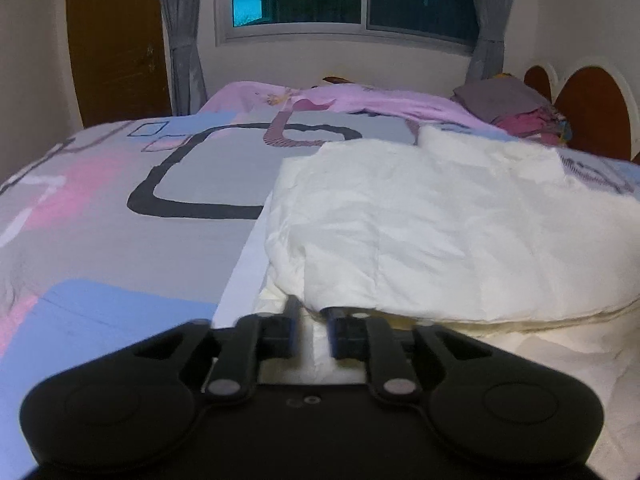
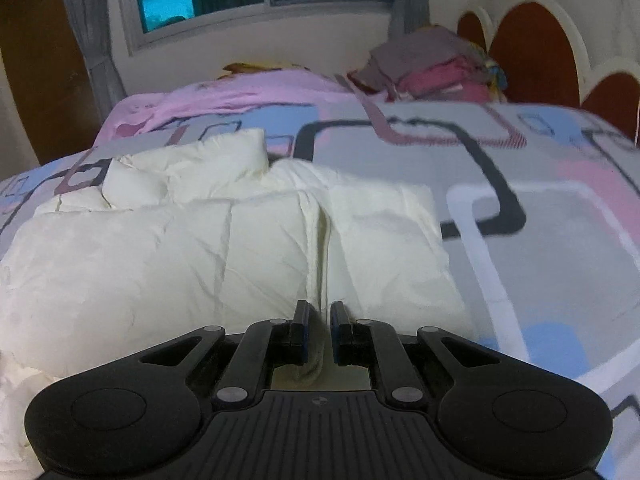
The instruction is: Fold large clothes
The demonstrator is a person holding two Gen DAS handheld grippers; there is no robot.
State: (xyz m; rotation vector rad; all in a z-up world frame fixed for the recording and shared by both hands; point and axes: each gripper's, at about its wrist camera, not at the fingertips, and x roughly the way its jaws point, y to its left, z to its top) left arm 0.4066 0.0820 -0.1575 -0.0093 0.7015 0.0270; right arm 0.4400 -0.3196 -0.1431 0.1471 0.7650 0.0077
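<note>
Item: cream padded garment [image 2: 224, 240], soft, puffy, light, lying mid-bed [image 2: 540, 240]. My right gripper [image 2: 319, 320] pinches its near hem; my left gripper [image 1: 310, 320] is narrowed around another hem fold, contact unclear.

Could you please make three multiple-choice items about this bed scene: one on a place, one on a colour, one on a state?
1. Where does the stack of folded clothes lie?
A. at the far end of the bed, near the headboard
B. on the floor
C. on the window sill

2. What colour is the padded garment?
A. black
B. cream white
C. green

3. How is the right gripper?
A. wide open above the bed
B. shut on a fold of the padded garment
C. holding a hanger

Answers:
1 A: the stack of folded clothes sits beside the headboard.
2 B: the padded garment is cream white.
3 B: the right gripper pinches a ridge of it.
</note>
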